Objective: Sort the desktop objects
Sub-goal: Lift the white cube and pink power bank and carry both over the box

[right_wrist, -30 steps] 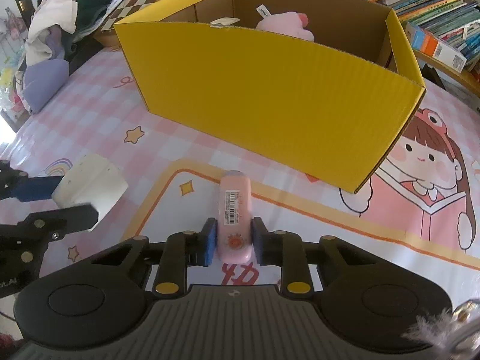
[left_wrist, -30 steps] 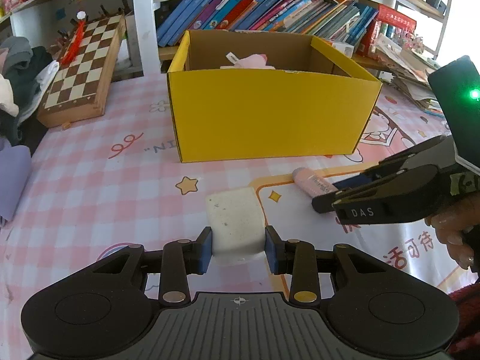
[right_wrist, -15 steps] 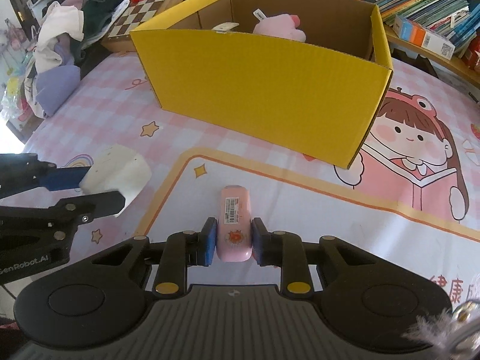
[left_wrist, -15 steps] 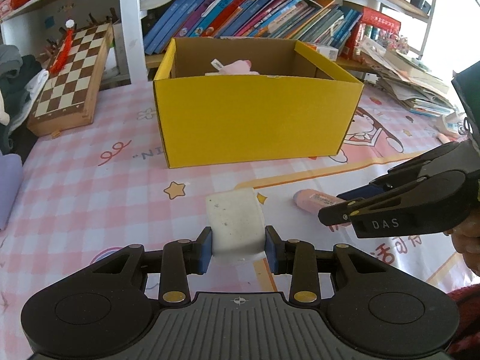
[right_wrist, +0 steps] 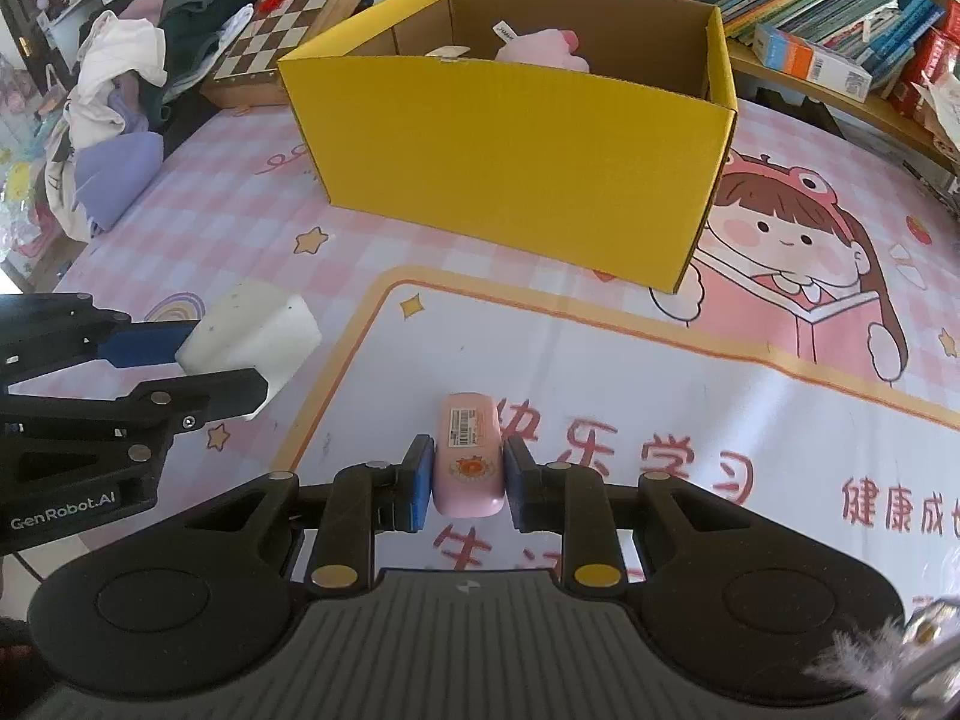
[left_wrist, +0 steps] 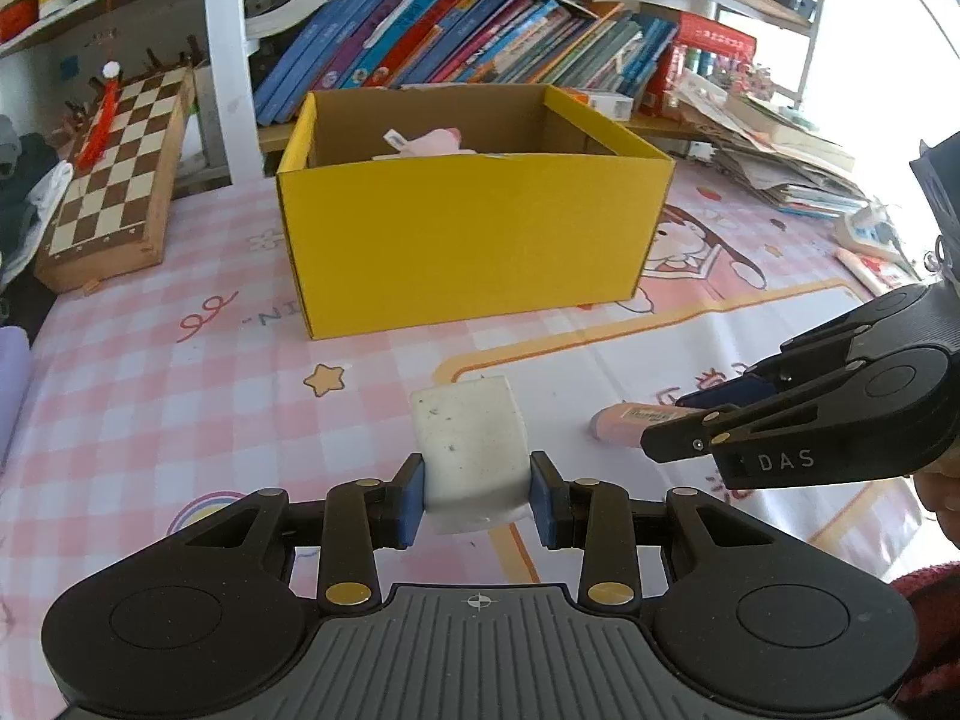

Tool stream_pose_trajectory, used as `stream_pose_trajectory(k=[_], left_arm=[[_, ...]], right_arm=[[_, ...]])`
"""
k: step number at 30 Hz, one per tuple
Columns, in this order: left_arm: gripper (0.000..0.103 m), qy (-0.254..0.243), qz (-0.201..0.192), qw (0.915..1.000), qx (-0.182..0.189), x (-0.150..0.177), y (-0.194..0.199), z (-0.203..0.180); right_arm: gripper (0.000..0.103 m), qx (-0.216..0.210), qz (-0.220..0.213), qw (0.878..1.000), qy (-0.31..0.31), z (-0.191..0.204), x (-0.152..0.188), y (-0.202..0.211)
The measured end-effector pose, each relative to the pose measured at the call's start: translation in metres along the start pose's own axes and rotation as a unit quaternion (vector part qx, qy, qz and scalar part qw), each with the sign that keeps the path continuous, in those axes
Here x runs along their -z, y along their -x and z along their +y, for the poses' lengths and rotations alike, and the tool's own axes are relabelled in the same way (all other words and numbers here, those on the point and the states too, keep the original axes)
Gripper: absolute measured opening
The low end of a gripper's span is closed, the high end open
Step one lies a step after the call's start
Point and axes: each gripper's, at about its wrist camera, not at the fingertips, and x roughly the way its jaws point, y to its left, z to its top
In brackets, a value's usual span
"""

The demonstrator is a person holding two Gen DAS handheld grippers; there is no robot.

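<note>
Left wrist view: one white block (left_wrist: 471, 444) clamped in left gripper (left_wrist: 477, 498) | one pink case (right_wrist: 468, 462) clamped in right gripper (right_wrist: 468, 483) | one yellow box (left_wrist: 474, 240) upper centre

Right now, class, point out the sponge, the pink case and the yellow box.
sponge (left_wrist: 471, 438), left wrist view, top face.
pink case (right_wrist: 468, 462), right wrist view, top face.
yellow box (left_wrist: 468, 240), left wrist view, front wall.

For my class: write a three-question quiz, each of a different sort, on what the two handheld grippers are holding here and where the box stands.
1. True or false: the left gripper is shut on a white foam block.
2. The right gripper holds: A) a chess piece B) a pink oblong case with a barcode label C) a book.
3. Fill in: the open yellow cardboard box already contains a ____ soft item.

Key: 1 true; 2 B; 3 pink.
</note>
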Motion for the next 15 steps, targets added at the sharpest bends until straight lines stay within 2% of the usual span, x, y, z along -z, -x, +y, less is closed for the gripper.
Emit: stream_pose_trajectory(k=[15], left_arm=[[0.034, -0.015, 0.001, 0.9994, 0.032, 0.013, 0.02, -0.002]], right_arm=[[0.023, 0.018, -0.01, 0.999, -0.03, 0.016, 0.028, 0.026]])
